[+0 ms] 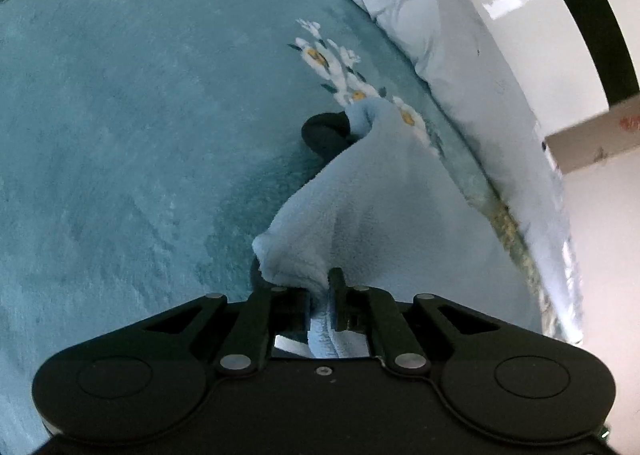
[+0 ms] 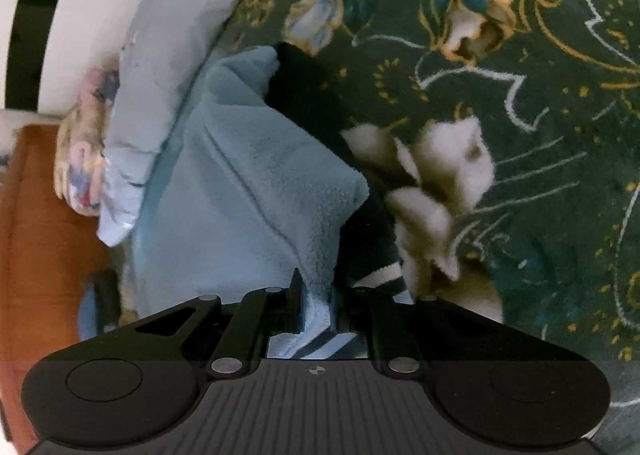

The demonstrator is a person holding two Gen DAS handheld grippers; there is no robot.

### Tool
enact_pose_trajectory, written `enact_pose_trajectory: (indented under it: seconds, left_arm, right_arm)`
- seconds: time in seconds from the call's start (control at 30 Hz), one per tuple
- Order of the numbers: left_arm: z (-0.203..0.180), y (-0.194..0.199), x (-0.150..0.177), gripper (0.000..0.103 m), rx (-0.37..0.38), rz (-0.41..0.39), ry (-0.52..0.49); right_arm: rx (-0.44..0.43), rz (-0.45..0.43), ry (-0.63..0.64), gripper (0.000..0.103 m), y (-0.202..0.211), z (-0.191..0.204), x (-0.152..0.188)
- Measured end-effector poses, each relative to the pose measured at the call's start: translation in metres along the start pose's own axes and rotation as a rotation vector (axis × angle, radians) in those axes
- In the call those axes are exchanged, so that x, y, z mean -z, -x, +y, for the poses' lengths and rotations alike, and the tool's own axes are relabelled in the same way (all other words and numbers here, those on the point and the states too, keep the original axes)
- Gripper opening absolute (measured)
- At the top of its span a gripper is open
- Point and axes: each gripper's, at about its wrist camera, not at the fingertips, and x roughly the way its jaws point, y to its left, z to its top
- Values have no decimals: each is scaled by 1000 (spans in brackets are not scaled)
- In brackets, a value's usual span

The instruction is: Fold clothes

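A light blue fleece garment [image 1: 384, 207] is stretched between both grippers. In the left wrist view my left gripper [image 1: 319, 287] is shut on a bunched edge of it, and the cloth rises away over a teal plush bedspread [image 1: 120, 115]. At the cloth's far corner a dark rounded shape [image 1: 326, 133] shows, the other gripper's tip by its look. In the right wrist view my right gripper [image 2: 316, 291] is shut on another edge of the fleece garment [image 2: 256, 175], which lies partly over a dark green floral blanket [image 2: 540, 95]. A black piece with white stripes [image 2: 372, 255] lies under the fleece's right side.
A pale blue pillow [image 1: 420, 27] runs along the bed's right edge in the left wrist view, beside a white glossy floor [image 1: 540, 35] and a cardboard box [image 1: 592, 135]. In the right wrist view the pale blue pillow [image 2: 160, 75] and a flowered cloth [image 2: 84, 151] lie left, above an orange surface [image 2: 40, 235].
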Motion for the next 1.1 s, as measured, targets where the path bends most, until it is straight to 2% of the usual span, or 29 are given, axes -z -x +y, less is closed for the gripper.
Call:
enact_pose_trajectory:
  seconds: [0.27,0.37,0.47,0.57,0.63,0.7,0.77,0.83,0.9,0.93,1.0,1.03,1.1]
  left_arm:
    - [5,-4,-1,12,-6,16,4]
    - [4,3,-3,12,22,20,29]
    - [4,15,-5,12,36,23,49]
    - [3,34,-8,27,25,0,42]
    - [2,49,-11,43,-1,-30,26]
    - [0,63,-16,49,-34,-71,12]
    - [-3,71,-23,50,-35,-97,8]
    - [-21,64,-32,51,-24,-96,-57]
    - [-45,54,-39,51,-20,-89,-162]
    - [-62,43,-41,51,-31,-77,-241]
    - [-91,21,-43,50,-30,-59,-377]
    - [-102,11,-45,48,-19,-43,-409]
    - [-117,-9,-46,47,-3,-13,-458]
  right_arm:
    - [28,20,5,9,-4,0,-2]
    - [-15,42,-20,14,-1,-2,-4]
    - [-33,62,-3,27,6,1,-6]
    - [-6,43,77,35,24,13,-8]
    - [25,13,136,41,40,21,-8]
    - [83,-37,212,42,58,30,-8]
    - [159,-111,281,42,75,38,-8]
    - [167,-180,271,42,85,40,-11]
    - [129,-215,251,39,84,45,-19]
    - [124,-226,259,29,78,53,-25]
    - [139,-240,316,24,64,72,-35]
    - [147,-235,344,17,55,82,-39]
    - [175,-220,398,13,38,98,-47]
